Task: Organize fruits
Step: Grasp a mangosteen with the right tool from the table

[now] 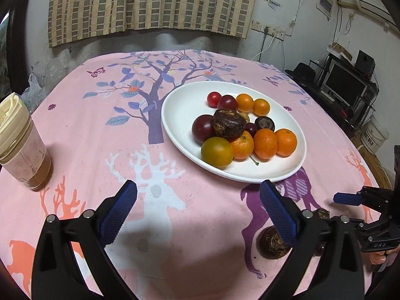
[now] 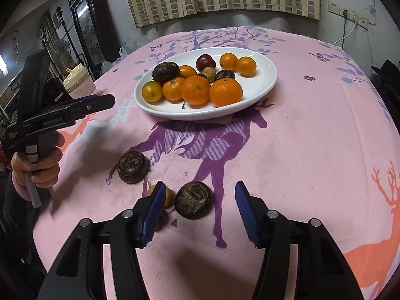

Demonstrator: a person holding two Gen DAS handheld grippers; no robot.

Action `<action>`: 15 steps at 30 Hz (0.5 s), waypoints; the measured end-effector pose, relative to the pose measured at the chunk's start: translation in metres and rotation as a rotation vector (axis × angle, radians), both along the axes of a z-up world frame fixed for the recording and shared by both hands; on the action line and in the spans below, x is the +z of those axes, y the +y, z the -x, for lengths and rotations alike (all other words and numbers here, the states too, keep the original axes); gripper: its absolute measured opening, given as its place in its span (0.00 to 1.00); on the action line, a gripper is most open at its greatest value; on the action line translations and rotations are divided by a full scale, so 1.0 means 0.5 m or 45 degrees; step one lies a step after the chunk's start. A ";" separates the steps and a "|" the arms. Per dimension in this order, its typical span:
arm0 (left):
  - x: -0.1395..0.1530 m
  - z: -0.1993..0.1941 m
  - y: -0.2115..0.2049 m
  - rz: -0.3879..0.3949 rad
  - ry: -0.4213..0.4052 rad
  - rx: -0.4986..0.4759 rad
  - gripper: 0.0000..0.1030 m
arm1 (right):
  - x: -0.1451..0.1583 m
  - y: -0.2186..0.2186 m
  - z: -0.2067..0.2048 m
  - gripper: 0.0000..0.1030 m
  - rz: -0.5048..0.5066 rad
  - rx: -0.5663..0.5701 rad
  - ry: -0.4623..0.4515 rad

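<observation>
Right gripper, nearest the lens: jaws apart, nothing pressed between the pads. Dark round fruit sits on the cloth between them, closer to the 9 o'clock pad, flat-based, scarred crown facing up; squat shape, no clear long axis. A small yellow-brown fruit lies touching that pad's far side at 9 o'clock. Second dark fruit at 10 o'clock, crown also up. Left gripper: jaws wide, empty, over bare pink tablecloth. White plate at 12 o'clock, piled with oranges and plums.

Risks, judged: closing off-centre may nudge the yellow-brown fruit or roll the dark one aside; a drop onto the crowded heap could knock oranges over the rim
</observation>
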State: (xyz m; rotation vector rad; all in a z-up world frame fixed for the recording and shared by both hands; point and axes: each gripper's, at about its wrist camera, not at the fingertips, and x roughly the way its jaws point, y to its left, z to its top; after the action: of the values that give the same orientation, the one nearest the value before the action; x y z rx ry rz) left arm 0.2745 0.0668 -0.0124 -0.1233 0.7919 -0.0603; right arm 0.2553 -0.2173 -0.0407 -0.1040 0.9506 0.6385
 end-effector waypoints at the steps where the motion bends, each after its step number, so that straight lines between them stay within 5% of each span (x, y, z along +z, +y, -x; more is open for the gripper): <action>1: -0.001 0.000 0.000 -0.001 0.001 0.000 0.94 | -0.003 0.000 0.002 0.49 0.007 0.005 0.008; 15: -0.001 0.004 -0.009 -0.028 0.001 -0.014 0.94 | -0.034 0.024 0.014 0.46 0.109 0.046 0.003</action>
State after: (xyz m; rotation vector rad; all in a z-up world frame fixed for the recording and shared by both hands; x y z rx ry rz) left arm 0.2726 0.0625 -0.0130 -0.0982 0.7934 -0.0616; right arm 0.2483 -0.2055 -0.0576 -0.1967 0.9805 0.6316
